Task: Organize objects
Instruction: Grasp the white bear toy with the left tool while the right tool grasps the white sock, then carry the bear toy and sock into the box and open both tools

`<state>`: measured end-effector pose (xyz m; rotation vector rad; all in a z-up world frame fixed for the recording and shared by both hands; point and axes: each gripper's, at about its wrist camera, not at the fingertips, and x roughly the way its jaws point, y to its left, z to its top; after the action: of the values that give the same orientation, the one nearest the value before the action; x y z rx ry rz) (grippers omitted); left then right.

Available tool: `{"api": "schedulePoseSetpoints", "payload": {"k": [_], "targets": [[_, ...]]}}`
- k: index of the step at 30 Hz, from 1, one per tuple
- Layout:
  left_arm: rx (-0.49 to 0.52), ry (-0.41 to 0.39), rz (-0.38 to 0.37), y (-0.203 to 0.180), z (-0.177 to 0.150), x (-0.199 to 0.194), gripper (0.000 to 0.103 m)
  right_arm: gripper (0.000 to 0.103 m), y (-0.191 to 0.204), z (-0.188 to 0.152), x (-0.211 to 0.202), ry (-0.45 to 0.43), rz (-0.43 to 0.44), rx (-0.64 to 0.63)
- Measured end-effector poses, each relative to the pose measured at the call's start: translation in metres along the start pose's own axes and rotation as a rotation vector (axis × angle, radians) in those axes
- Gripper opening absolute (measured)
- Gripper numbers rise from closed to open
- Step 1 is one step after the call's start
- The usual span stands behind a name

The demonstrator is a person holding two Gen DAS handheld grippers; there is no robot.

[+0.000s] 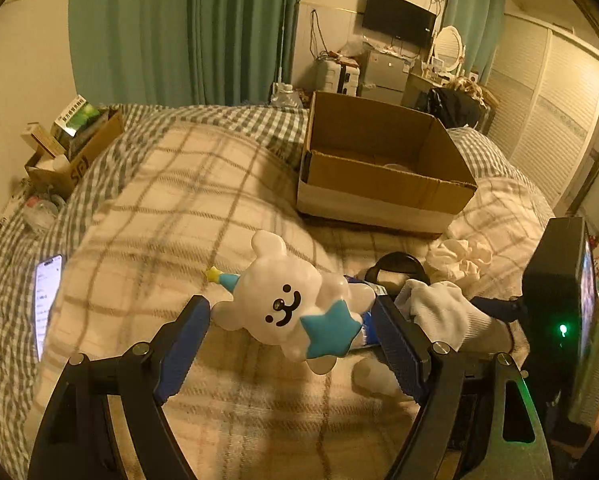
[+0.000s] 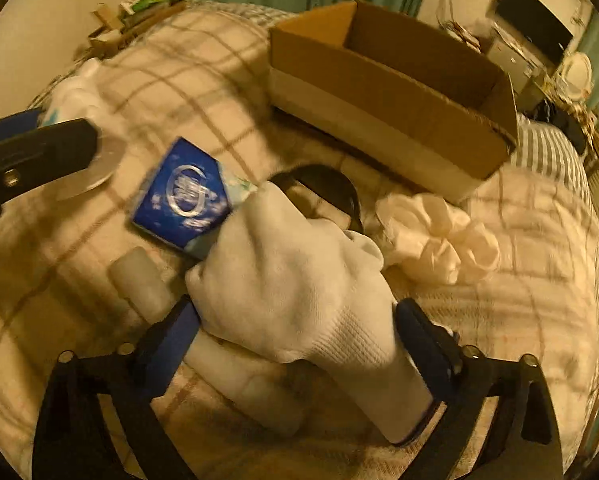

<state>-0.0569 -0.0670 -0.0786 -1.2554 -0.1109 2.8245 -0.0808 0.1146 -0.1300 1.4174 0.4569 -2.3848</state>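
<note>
Sitting on the plaid bed [image 1: 171,208], the big cardboard box [image 1: 383,160] was open on top, and I could only make out something pale low down inside it. The left gripper [image 1: 291,320] had its fingers clamped on the white bear toy [image 1: 283,300], held up in front of the box. The right gripper [image 2: 297,312] had its fingers closed around a white sock [image 2: 299,276], with a blue packet [image 2: 183,196], a black band and a white scrunchie [image 2: 439,236] loose on the bed nearby.
</note>
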Motion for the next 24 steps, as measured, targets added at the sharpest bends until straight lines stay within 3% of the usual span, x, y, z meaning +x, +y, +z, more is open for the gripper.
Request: {"api": "schedulePoseSetpoints", "payload": {"k": [7,11,20,24], "targets": [[-0.002,0.006,-0.026,-0.002,-0.005,-0.005,0.084,0.052,-0.006,-0.008,-0.022,-0.078,0.019,0.041],[0.000,0.003,-0.045,-0.005,-0.003,-0.013,0.084,0.040,-0.010,-0.009,-0.046,-0.132,0.001,0.052],[0.035,-0.019,-0.096,-0.016,0.027,-0.037,0.084,0.034,-0.026,0.009,-0.113,-0.231,-0.027,0.034],[0.108,-0.104,-0.033,-0.036,0.061,-0.048,0.084,0.034,-0.039,0.034,-0.143,-0.292,-0.052,0.029]]}}
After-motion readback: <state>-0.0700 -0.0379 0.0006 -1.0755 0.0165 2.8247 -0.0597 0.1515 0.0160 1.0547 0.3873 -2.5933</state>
